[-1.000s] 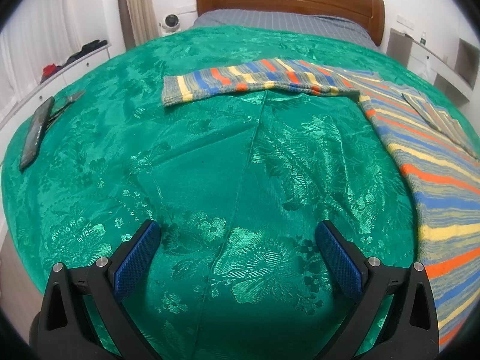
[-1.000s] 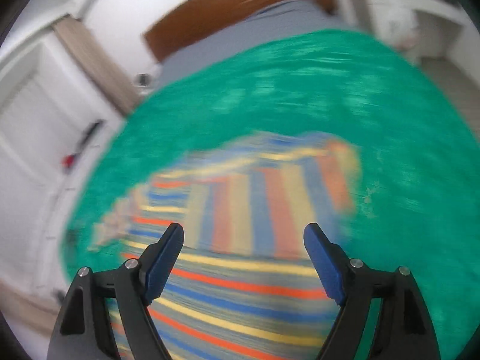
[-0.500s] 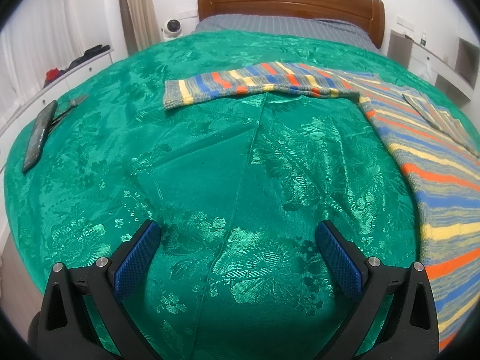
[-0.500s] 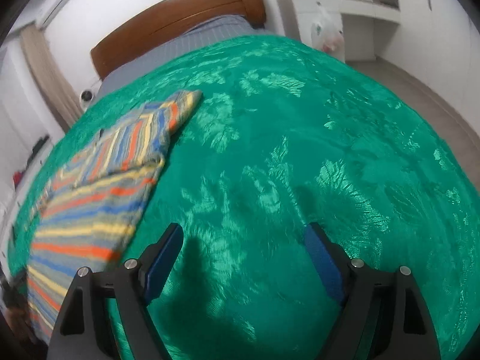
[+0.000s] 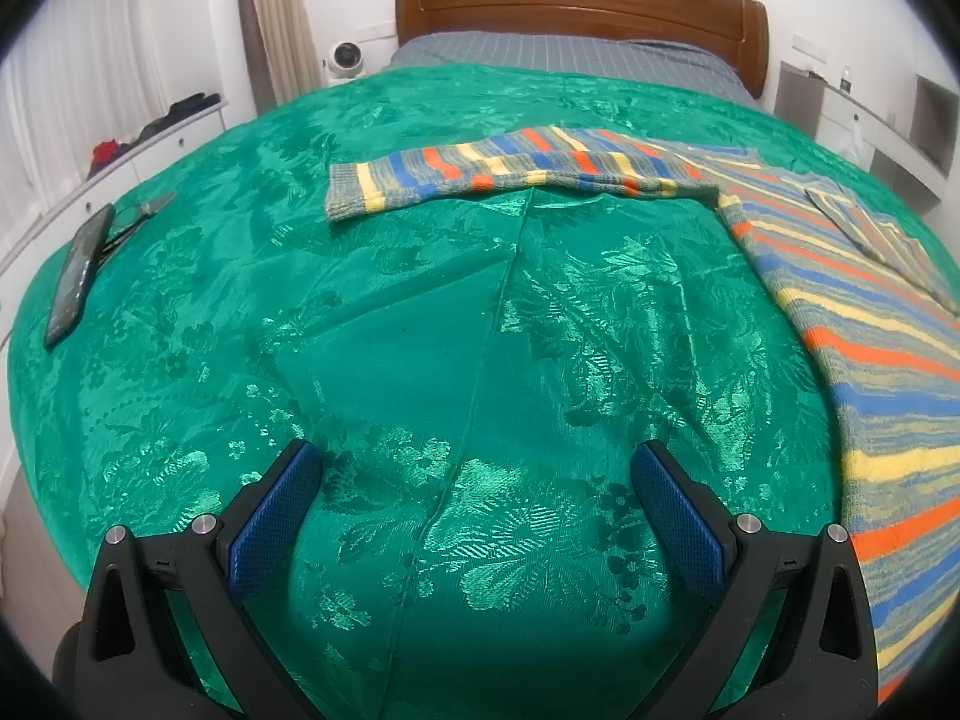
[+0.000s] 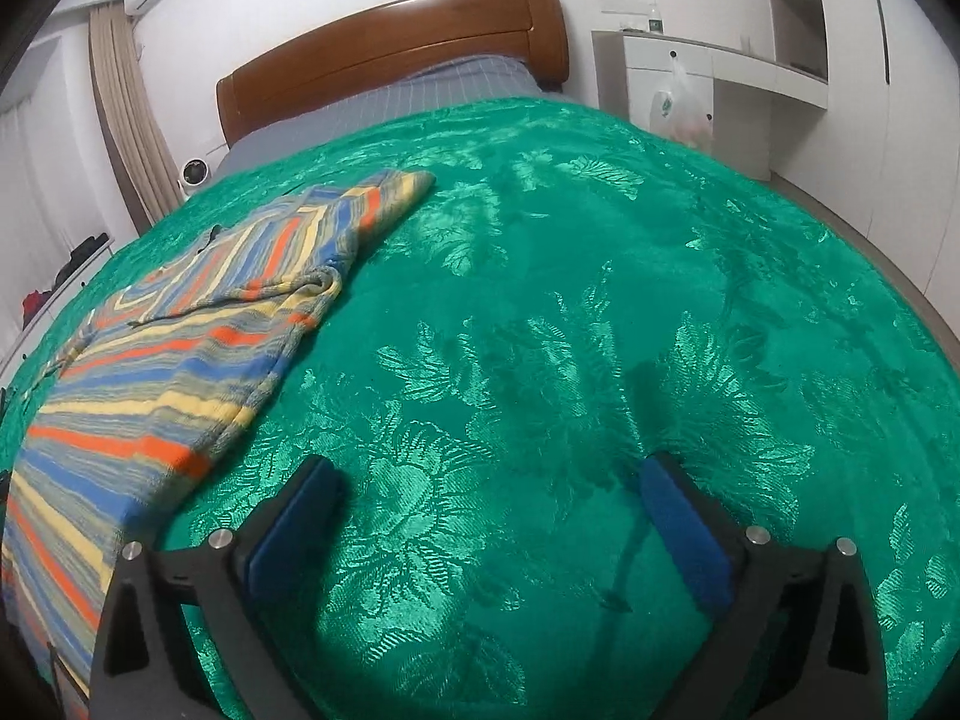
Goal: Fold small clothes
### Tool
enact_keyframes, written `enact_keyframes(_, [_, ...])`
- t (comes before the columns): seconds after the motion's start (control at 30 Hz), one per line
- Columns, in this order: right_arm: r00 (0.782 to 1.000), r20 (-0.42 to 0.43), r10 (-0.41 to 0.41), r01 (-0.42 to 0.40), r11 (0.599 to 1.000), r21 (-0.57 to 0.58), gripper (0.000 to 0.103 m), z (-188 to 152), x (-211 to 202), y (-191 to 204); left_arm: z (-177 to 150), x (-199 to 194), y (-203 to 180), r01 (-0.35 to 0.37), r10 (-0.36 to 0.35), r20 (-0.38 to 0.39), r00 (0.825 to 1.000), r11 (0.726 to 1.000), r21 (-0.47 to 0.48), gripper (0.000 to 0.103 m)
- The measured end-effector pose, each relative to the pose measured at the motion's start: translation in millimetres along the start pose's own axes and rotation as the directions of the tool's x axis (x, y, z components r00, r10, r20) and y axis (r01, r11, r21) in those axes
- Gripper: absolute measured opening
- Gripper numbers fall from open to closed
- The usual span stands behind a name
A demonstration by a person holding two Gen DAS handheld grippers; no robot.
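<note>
The wide bed [image 5: 420, 312], covered by a glossy green floral-brocade bedspread [image 6: 600, 276], carries the work. A seam ridge and shallow creases are seen in the bedspread, and it is judged that slick cloth of this kind could be pinched up together with the garment if a claw is pressed too deep.

The multicoloured striped knitted sweater [image 5: 870, 324] is spread flat on the bedspread, to the right in the left wrist view and to the left in the right wrist view, between the two claws. One sleeve [image 5: 516, 171] is stretched out sideways toward the headboard end; the other sleeve [image 6: 360, 210] is seen already laid over the body. The knit is judged soft and stretchy, so a fold could be dragged askew if only a single layer or a thin edge is caught.

The left claw [image 5: 477, 516] is held wide, with nothing between its blue pads, over bare bedspread beside the hem. The right claw [image 6: 486, 522] has just been opened wider and is likewise empty, over bare cloth well clear of the sweater's edge.

A dark flat phone-like slab [image 5: 78, 276] lies at the bed's far left edge; it could be knocked off if the bedspread is tugged.
</note>
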State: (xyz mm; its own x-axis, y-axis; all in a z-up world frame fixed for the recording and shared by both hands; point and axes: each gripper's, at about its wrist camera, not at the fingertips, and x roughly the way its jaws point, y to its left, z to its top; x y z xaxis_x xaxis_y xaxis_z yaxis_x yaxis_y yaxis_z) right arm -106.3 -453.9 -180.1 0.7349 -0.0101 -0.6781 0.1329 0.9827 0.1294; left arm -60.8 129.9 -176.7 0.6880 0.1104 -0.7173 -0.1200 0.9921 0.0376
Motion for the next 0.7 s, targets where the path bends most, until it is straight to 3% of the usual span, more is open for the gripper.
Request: enact_keyframes(0.7, [1.000, 0.005, 0.006, -0.006, 1.000, 0.002, 0.101, -0.5, -1.2, -0.7, -0.1, -0.1, -0.7, 0.000, 0.000, 0.001, 1.000, 1.000, 0.000, 0.103])
